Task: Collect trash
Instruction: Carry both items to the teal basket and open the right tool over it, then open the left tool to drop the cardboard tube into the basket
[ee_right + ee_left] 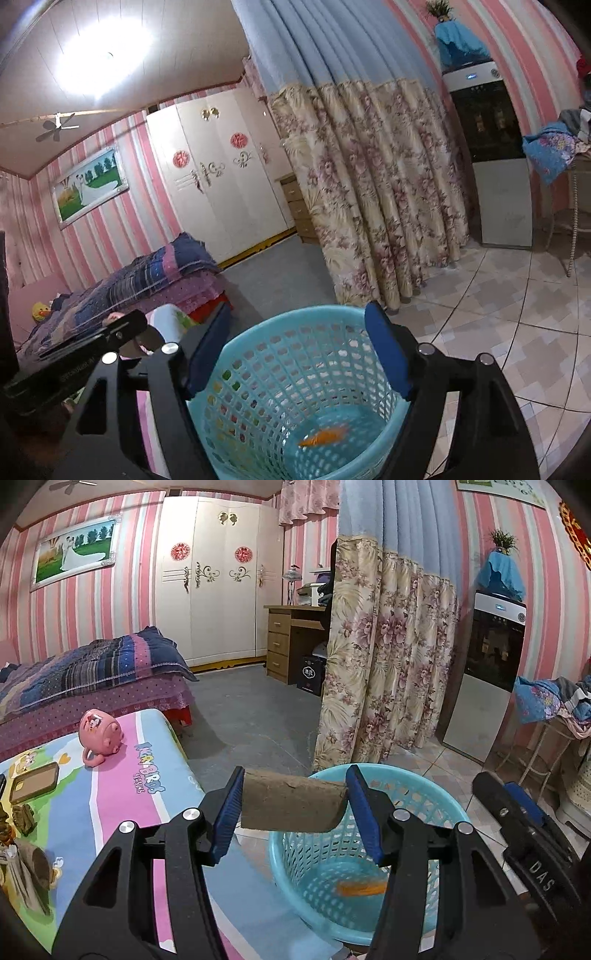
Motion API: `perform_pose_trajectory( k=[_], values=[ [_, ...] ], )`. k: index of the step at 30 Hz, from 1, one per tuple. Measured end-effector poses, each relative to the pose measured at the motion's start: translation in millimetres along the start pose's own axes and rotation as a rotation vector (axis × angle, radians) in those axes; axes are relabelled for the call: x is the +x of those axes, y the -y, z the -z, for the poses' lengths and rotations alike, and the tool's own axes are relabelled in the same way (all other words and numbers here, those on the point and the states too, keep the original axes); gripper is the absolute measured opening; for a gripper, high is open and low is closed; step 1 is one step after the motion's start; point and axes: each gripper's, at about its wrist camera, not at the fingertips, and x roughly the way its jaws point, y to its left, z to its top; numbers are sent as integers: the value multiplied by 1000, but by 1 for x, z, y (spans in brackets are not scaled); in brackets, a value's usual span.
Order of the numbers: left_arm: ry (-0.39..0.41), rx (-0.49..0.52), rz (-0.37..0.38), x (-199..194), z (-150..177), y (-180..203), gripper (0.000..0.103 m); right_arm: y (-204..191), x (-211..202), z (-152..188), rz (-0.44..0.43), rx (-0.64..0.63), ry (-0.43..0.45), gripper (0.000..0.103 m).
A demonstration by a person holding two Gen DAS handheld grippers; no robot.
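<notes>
Two handheld grippers hover over a light blue plastic basket (295, 373) that stands on a tiled floor beside a low tabletop (122, 812) with a bright cartoon cover. The left gripper (295, 801) clamps a brown cardboard tube (293, 799) end to end between its blue pads, level and just above the near rim of the basket. The right gripper (299, 354) stands open with nothing between its jaws, right over the basket mouth. An orange scrap (325, 435), blurred, lies at the bottom of the basket.

The step in hand looks like dropping the tube. To do it well, the left gripper should probably move a little further over the middle of the opening before it lets go, since part of the tube appears to hang outside the rim. The right gripper is close by and would best keep clear.

More trash seems to wait on the tabletop: another cardboard tube (38, 864) and some brown bits near the left edge. A pink mug (99, 734) lies on its side there too.

Readable writing: the cover reads roughly "ANGRY BIRDS", partly distorted, and the right gripper's body shows "DAS" in the left view.
</notes>
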Motion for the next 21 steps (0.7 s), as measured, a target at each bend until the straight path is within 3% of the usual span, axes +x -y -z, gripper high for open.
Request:
perform_pose_trajectory(
  k=[5, 9, 10, 21],
  values=[
    [2, -13, 16, -1, -3, -1, 56, 6, -2, -1, 18, 30, 11, 74],
    [13, -29, 54, -3, -4, 3, 88, 8, -2, 0, 22, 42, 9, 74],
    [28, -28, 44, -5, -5, 4, 90, 8, -2, 0, 24, 40, 11, 74],
    [30, -52, -50, -24, -2, -35, 90, -7, -2, 2, -8, 7, -9, 74]
  ],
)
